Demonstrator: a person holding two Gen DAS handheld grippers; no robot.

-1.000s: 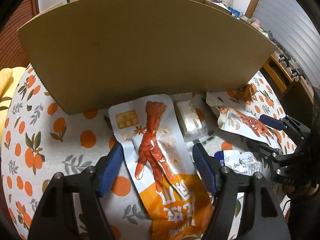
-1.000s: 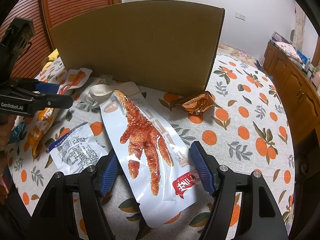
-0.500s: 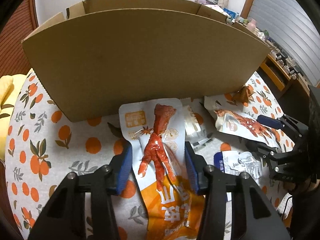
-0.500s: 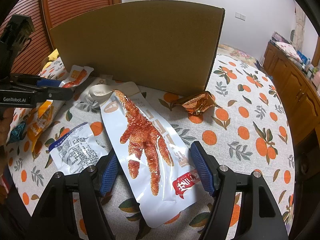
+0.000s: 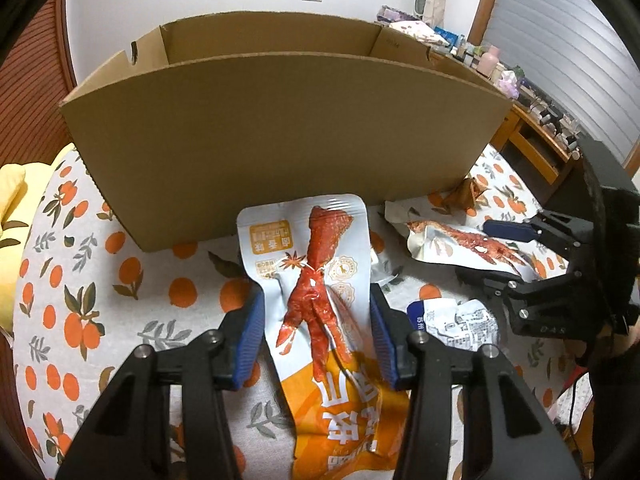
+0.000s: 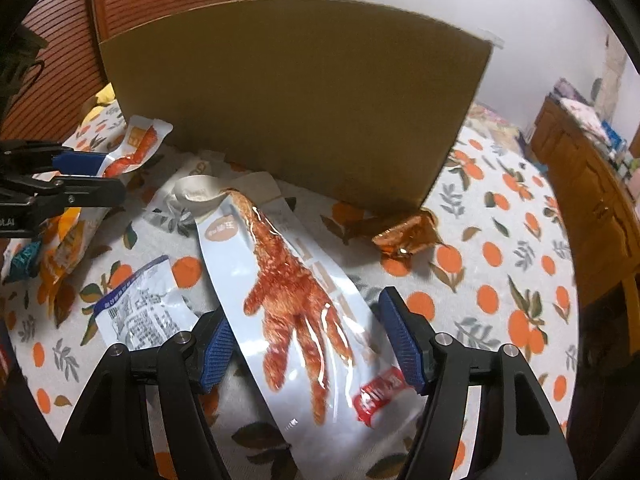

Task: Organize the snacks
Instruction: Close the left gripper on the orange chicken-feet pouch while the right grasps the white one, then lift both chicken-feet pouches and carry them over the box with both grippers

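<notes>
My left gripper (image 5: 316,300) is shut on an orange-and-white chicken-foot packet (image 5: 320,264), its pads pressing both long edges; the packet's top end points at the cardboard box (image 5: 280,140). My right gripper (image 6: 306,312) straddles a white chicken-foot packet (image 6: 296,300) that lies flat on the tablecloth. Its jaws are closing: the left pad is at the packet's edge, and a gap remains at the right pad. In the right wrist view the left gripper (image 6: 80,176) shows at the far left with its packet (image 6: 136,148). The right gripper (image 5: 516,248) appears at the right of the left wrist view.
The open-topped box (image 6: 300,100) stands behind both packets on the orange-print tablecloth (image 6: 500,280). A blue-and-white packet (image 6: 140,312) lies between the grippers, and a brown foil packet (image 6: 404,232) sits by the box's right corner. A wooden cabinet (image 6: 592,200) stands right of the table.
The left jaws closed onto the orange-and-white packet and lifted with it, so the box's inside now shows. The right jaws narrowed a little around the white packet.
</notes>
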